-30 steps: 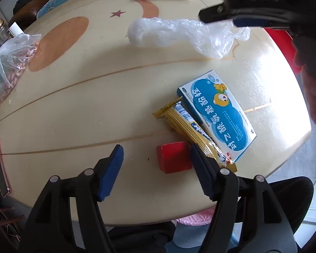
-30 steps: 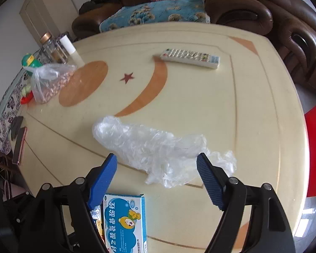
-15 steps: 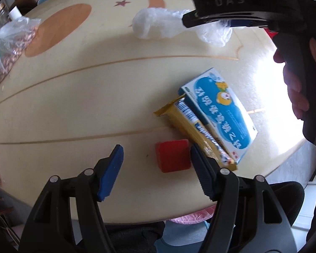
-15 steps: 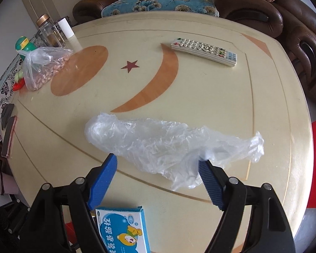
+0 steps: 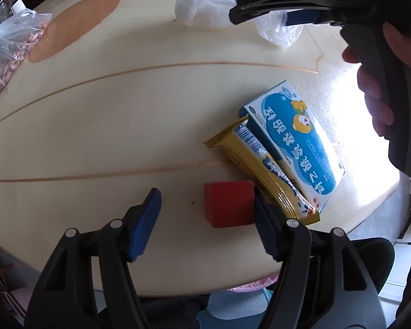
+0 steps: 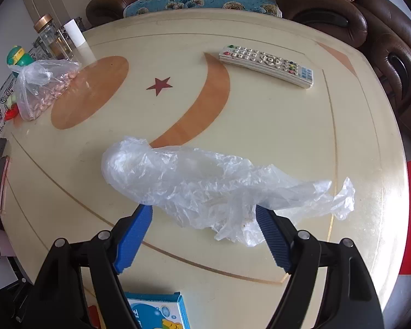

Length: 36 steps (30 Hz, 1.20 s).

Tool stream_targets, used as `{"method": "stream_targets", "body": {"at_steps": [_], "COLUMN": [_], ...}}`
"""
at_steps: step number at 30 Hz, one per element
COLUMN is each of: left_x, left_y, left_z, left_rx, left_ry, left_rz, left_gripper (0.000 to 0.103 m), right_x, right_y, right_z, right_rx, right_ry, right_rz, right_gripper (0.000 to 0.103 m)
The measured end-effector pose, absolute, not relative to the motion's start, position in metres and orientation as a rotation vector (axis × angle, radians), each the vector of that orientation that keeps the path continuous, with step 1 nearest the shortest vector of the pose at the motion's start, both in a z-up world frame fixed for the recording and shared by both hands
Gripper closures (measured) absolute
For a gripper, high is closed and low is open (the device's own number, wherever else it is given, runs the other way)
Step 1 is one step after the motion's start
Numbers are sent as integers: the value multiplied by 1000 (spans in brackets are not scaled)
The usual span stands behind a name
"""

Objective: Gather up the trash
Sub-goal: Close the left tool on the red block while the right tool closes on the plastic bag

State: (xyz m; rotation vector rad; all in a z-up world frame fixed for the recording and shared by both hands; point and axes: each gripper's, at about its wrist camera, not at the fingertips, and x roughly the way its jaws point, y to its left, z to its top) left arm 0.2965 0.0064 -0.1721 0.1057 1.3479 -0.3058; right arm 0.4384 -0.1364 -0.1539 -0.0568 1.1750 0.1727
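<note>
My right gripper (image 6: 202,235) stands wide open with nothing in it, its blue pads either side of the near edge of the crumpled clear plastic bag (image 6: 200,181) lying on the table (image 6: 287,137). The bag looks nearly weightless, soft and slippery, so I judge the bunched middle the best place to pinch. My left gripper (image 5: 205,219) is also open and empty, its right pad beside the red block (image 5: 228,204), yellow wrapper (image 5: 263,170) just beyond.
</note>
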Motion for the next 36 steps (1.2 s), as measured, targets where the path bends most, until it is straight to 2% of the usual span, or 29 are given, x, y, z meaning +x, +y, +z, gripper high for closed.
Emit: {"method": "stream_targets", "body": {"at_steps": [1,3,8,10,11,13,16,36], "left_x": [296,295,298,299,299,299,300,293], "left_y": [6,6,12,15,16,19,24,34], "left_z": [-172,-172,-173,-174,-174,-174,-172,-154], "left_rx": [109,116,114,111,107,102,89,82], "left_ry": [1346,1342,1340,1338,1339,1339,1344,1312], "left_rz": [-308,-312,-294,-286,-285,-282,-286,-264], "left_gripper": [38,40,51,55,56,66,71,72], "right_x": [439,440,438,437,436,434,431,396], "right_y": [-135,-133,-129,-130,-130,-131,-133,-158], "right_z": [-155,-158,-161,-161,-160,-159,-156,-139], "right_rx": [-67,-86,-140,-137,-139,-145,-149,-124], "right_ry": [1174,1173,1151,1145,1141,1131,1117,1063], "right_rz": [165,162,135,136,133,129,120,112], "right_gripper": [32,46,68,82,83,86,88,91]}}
